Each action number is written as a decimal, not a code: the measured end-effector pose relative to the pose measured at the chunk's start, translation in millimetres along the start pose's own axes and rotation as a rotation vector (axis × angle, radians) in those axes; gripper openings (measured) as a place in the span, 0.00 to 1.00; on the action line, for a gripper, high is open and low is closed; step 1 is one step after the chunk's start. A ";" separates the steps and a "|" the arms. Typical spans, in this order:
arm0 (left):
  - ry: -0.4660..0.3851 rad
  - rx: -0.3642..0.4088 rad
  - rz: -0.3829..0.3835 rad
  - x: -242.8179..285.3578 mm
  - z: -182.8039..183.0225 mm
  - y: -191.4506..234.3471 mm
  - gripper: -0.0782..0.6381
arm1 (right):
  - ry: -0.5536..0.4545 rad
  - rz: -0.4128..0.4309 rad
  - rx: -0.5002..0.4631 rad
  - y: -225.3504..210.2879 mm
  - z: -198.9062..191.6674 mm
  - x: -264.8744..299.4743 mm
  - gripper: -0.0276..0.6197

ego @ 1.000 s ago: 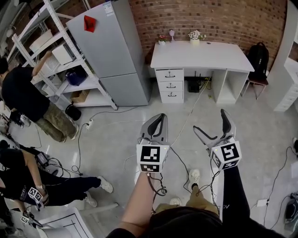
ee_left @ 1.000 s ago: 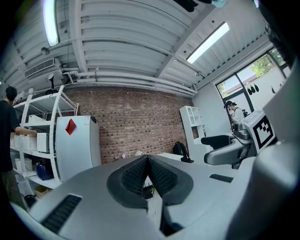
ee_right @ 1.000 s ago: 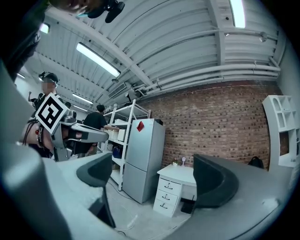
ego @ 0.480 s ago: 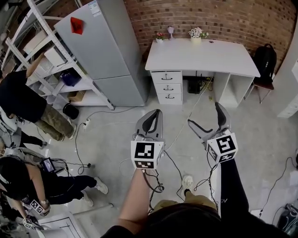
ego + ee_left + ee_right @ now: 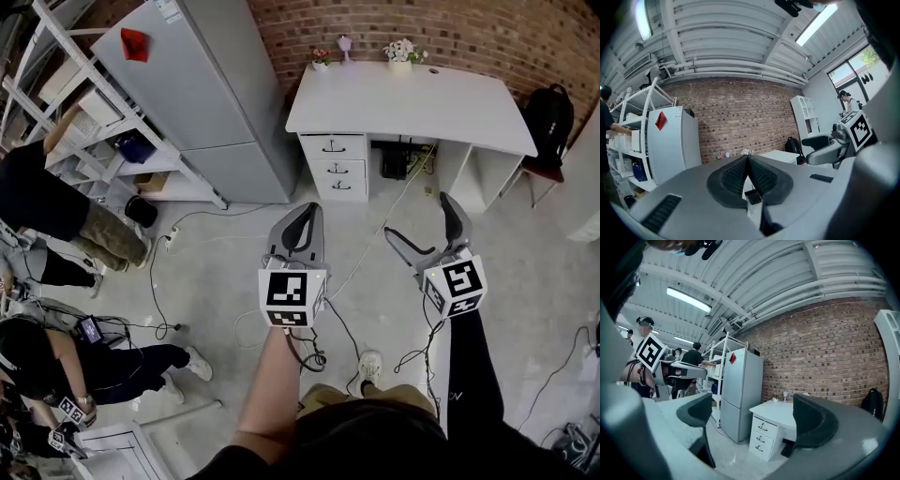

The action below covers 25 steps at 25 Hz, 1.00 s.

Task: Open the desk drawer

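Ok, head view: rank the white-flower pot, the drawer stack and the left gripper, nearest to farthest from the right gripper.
1. left gripper, just to its left.
2. drawer stack, ahead, under the desk's left end.
3. white-flower pot, farthest, at the desk's back edge.

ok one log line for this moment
stage: pre-contact | left claw: shut, empty | right claw: open, empty | desk drawers: all three closed, untouched
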<state>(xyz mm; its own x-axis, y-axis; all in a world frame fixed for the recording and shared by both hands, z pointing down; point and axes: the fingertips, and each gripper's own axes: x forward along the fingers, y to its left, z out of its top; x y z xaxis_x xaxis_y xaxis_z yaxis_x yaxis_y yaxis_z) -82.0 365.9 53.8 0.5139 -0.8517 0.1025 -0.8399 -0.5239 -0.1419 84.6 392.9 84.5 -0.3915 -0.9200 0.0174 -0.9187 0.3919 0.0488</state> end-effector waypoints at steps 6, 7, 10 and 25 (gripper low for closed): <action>0.023 0.003 0.011 23.5 -0.7 1.5 0.12 | -0.009 -0.008 0.020 -24.5 -2.5 9.7 0.86; 0.025 0.004 0.009 26.6 -0.1 0.8 0.12 | -0.010 -0.010 0.023 -28.0 -3.0 10.2 0.86; 0.023 0.005 0.000 35.7 1.7 -1.4 0.12 | -0.011 -0.019 0.032 -36.5 -5.0 11.7 0.86; 0.027 -0.002 -0.030 138.4 -21.3 41.8 0.12 | 0.035 -0.043 -0.034 -81.0 -22.9 89.0 0.86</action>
<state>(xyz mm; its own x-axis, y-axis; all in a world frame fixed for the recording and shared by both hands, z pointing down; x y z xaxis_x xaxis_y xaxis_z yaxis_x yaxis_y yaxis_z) -49.8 226.3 83.1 0.5341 -0.8348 0.1334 -0.8244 -0.5493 -0.1368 125.3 279.2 104.9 -0.3491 -0.9358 0.0490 -0.9321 0.3521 0.0845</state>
